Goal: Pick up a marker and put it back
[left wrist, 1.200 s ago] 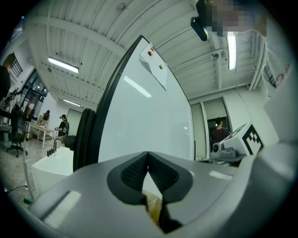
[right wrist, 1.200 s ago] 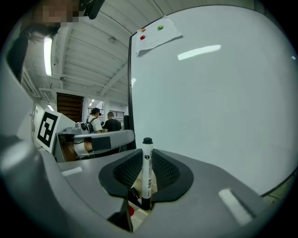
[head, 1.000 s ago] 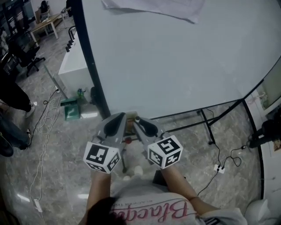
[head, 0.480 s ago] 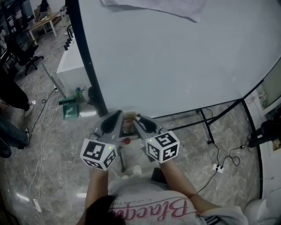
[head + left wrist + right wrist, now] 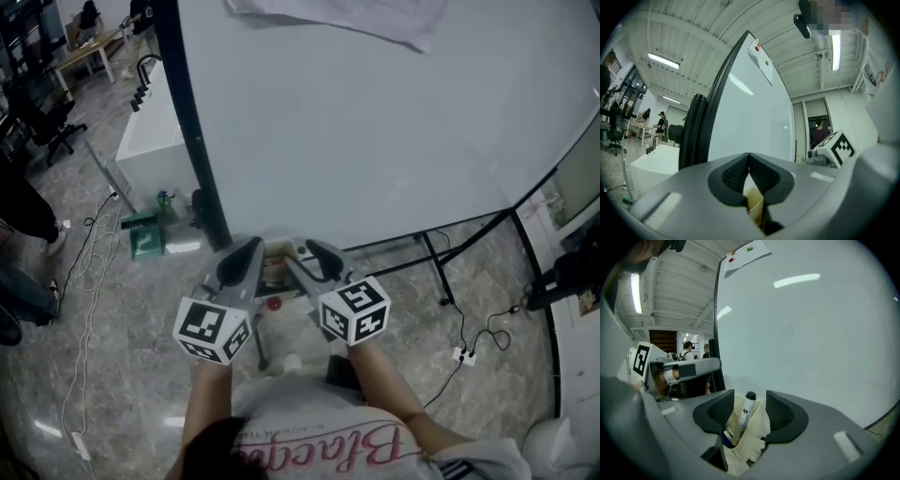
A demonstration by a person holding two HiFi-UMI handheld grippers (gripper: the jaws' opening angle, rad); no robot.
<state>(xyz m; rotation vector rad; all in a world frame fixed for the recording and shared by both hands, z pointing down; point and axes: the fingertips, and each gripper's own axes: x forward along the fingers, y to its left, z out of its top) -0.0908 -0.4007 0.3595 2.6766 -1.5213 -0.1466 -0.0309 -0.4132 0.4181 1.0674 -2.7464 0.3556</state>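
Observation:
A white marker (image 5: 744, 417) with a black cap stands in a cream holder (image 5: 751, 439) at the whiteboard's bottom edge. My right gripper (image 5: 750, 398) straddles it. Its jaws are opening, and the marker stands between the pads without touching either. In the head view the right gripper (image 5: 307, 257) and left gripper (image 5: 251, 249) point side by side at the holder (image 5: 277, 264). The left gripper (image 5: 749, 157) is shut with its tips meeting, and the holder's cream rim (image 5: 754, 205) shows just behind and below them.
The big whiteboard (image 5: 375, 122) on a black frame fills the view ahead, with a paper sheet (image 5: 337, 14) at its top. A small red object (image 5: 273, 303) lies below the holder. A white cabinet (image 5: 150, 131), floor cables and a power strip (image 5: 464, 356) are around.
The right gripper's jaws have spread apart around the holder. Both grippers stay close together at the whiteboard's bottom edge, barely shifted.

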